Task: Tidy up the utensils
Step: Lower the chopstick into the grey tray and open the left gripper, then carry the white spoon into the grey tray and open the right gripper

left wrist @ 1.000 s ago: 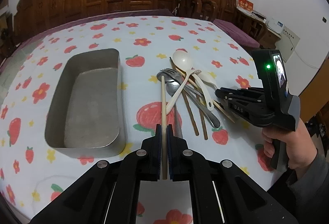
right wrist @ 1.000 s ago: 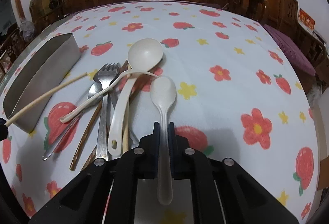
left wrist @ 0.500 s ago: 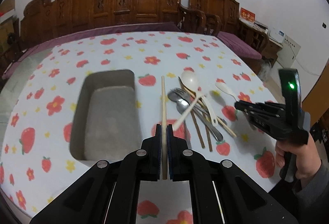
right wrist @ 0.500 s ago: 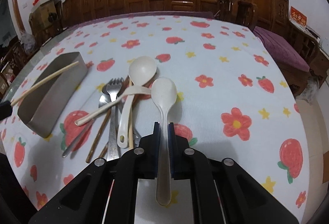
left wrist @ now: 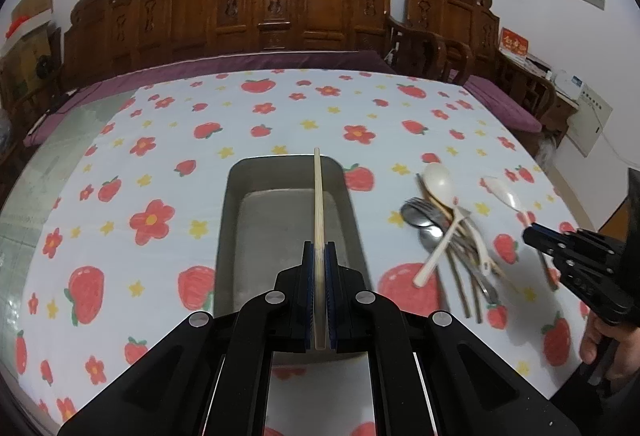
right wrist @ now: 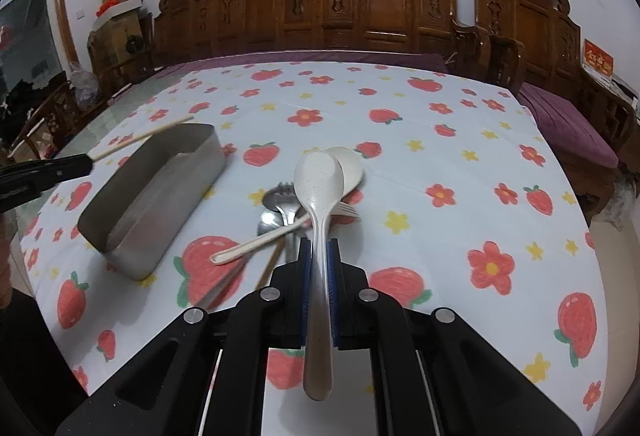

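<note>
My left gripper (left wrist: 319, 250) is shut on a pale wooden chopstick (left wrist: 318, 196) and holds it above the empty metal tray (left wrist: 232, 220), pointing along its length. My right gripper (right wrist: 319, 248) is shut on a white speckled spoon (right wrist: 319, 180) and holds it in the air above the utensil pile (right wrist: 280, 224). The pile, with a cream spoon, metal spoons, a fork and brown chopsticks, lies on the cloth right of the tray (right wrist: 120, 204). The left gripper (right wrist: 86, 163) with its chopstick (right wrist: 140, 138) shows at the left of the right wrist view; the right gripper (left wrist: 530, 234) shows at the right of the left wrist view.
The table carries a white cloth (left wrist: 120, 164) printed with strawberries and flowers. Carved wooden chairs (left wrist: 280, 4) stand along the far side, with a purple cushion (right wrist: 568, 124) on the right. The table's right edge (left wrist: 576, 372) is close to the person's hand.
My left gripper has carried the chopstick left, from the pile to above the tray. My right gripper has lifted the white spoon off the cloth and moved it up over the pile.
</note>
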The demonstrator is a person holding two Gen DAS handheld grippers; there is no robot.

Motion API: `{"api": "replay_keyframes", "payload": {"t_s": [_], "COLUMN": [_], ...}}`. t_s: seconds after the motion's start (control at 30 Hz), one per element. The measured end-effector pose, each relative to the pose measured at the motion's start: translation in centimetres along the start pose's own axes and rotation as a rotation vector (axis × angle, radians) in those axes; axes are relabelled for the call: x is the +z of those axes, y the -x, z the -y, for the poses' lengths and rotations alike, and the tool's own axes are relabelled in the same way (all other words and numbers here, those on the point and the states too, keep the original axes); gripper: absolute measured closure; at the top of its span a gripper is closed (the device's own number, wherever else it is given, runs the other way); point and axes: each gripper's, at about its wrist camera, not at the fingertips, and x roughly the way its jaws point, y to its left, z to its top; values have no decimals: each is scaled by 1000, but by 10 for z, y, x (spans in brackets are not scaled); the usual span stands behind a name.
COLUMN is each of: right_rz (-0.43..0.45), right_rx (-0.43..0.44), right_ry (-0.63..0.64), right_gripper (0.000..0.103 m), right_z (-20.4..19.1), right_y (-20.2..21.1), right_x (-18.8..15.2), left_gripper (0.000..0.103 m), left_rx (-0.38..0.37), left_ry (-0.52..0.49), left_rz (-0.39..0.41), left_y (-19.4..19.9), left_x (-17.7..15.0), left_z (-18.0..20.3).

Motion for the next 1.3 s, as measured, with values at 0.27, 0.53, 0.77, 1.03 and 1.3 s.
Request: {"api": "replay_keyframes", "payload": {"t_s": [0.27, 0.53, 0.77, 1.03, 1.3], "right_rz": [-10, -23, -19, -22, -2], "right_rx": [30, 35, 31, 26, 54], "right_ry": [26, 42, 49, 67, 93], "right_gripper": [94, 94, 94, 94, 94], "right_z": [-17, -29, -36, -60, -95], "right_y": [-5, -11, -11, -3, 1], "right_x": [0, -2, -1, 0, 21], "left_gripper": [99, 99, 86, 66, 59], "left_rx": [-29, -50, -65, -35, 0], "left_ry": [54, 73, 96, 75, 67], "left_rz": [-43, -83, -114, -39, 28], "left_y": [-26, -45, -52, -25, 5], "left_x": [-13, -18, -17, -11, -1], "left_z": [-20, -28, -36, -46, -76]}}
